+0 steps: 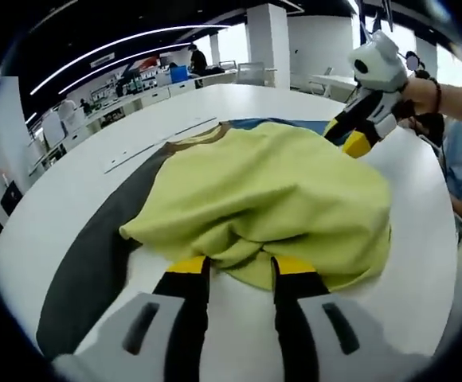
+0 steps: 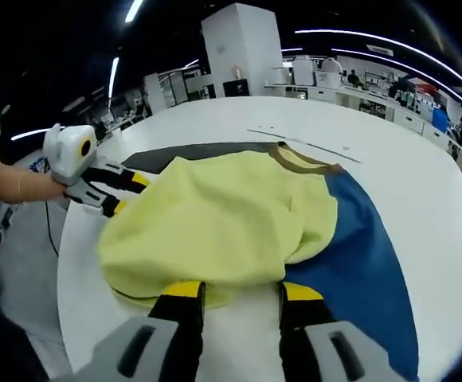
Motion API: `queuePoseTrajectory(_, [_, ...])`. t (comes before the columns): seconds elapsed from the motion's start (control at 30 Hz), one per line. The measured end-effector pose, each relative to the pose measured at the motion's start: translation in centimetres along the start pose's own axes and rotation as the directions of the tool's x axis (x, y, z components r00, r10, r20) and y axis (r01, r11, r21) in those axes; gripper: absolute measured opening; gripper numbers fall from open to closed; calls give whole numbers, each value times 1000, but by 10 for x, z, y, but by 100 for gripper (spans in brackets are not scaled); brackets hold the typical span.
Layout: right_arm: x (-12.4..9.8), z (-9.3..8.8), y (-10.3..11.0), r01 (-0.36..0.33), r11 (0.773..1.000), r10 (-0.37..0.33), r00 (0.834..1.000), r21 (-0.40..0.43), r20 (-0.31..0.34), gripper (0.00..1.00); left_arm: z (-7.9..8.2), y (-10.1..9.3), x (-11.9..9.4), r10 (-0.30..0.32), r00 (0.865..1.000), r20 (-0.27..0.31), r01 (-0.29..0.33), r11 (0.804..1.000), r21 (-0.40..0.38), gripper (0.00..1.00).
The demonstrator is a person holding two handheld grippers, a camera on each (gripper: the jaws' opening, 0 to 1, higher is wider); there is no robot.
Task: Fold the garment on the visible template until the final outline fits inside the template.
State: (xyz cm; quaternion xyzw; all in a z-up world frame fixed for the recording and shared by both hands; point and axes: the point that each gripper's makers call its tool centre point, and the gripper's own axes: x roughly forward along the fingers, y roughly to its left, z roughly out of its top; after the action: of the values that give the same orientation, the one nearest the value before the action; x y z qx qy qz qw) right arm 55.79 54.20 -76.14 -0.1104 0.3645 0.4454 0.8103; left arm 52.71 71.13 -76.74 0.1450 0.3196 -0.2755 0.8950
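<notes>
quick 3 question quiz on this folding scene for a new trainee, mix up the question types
1. True or false: the yellow-green garment lies fully flat and unfolded on the white table.
2. Multiple choice: in the right gripper view, the template's blue part lies on which side of the garment? A) left B) right C) it is hidden
3. Fill in: the garment's collar trim is ___ in colour.

Key: 1 false, it is bunched, with folds near the left gripper and the right gripper. 2 B. 3 brown.
</notes>
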Motion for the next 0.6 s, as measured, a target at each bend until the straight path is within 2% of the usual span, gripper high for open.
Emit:
queuePoseTrajectory(0.1, [6, 0, 1, -8, 1000, 8, 1000, -21, -11, 34, 1, 0, 2, -9, 1000, -3, 9, 999, -44, 26])
queuePoseTrajectory(0.2, [8, -2, 3, -5, 998, 3, 1000, -60, -25, 33, -6, 0, -3, 25, 997, -70, -33, 992, -123, 25])
queuePoseTrajectory(0.3, [9, -5, 2, 4, 997, -7, 999, -80, -34, 32, -5, -4, -6, 19, 998, -60, -27, 991, -128, 20])
queuePoseTrajectory(0.37, [10, -4, 1, 8, 996, -11, 999, -88, -30, 31, -11, -6, -6, 25, 995, -92, -38, 989, -146, 19])
queuePoseTrajectory(0.4, [11, -4, 0, 14, 996, -16, 999, -87, -30, 29, -11, -6, -6, 26, 995, -92, -42, 982, -186, 19])
queuePoseTrajectory(0.47, [13, -4, 1, 24, 994, -27, 999, -108, -29, 22, -6, -4, -5, 42, 996, -84, -56, 982, -178, 18])
queuePoseTrajectory(0.53, [14, -4, 5, 20, 994, -24, 999, -110, -33, 9, -6, -4, -3, 55, 994, -96, -72, 980, -187, 16])
queuePoseTrajectory(0.57, [15, -4, 6, 19, 994, -22, 999, -107, -32, 5, -5, -5, -3, 59, 993, -100, -78, 978, -196, 13])
queuePoseTrajectory(0.6, [17, -3, 6, 22, 994, -25, 999, -107, -27, 2, -5, -5, -2, 59, 993, -102, -78, 977, -197, 6])
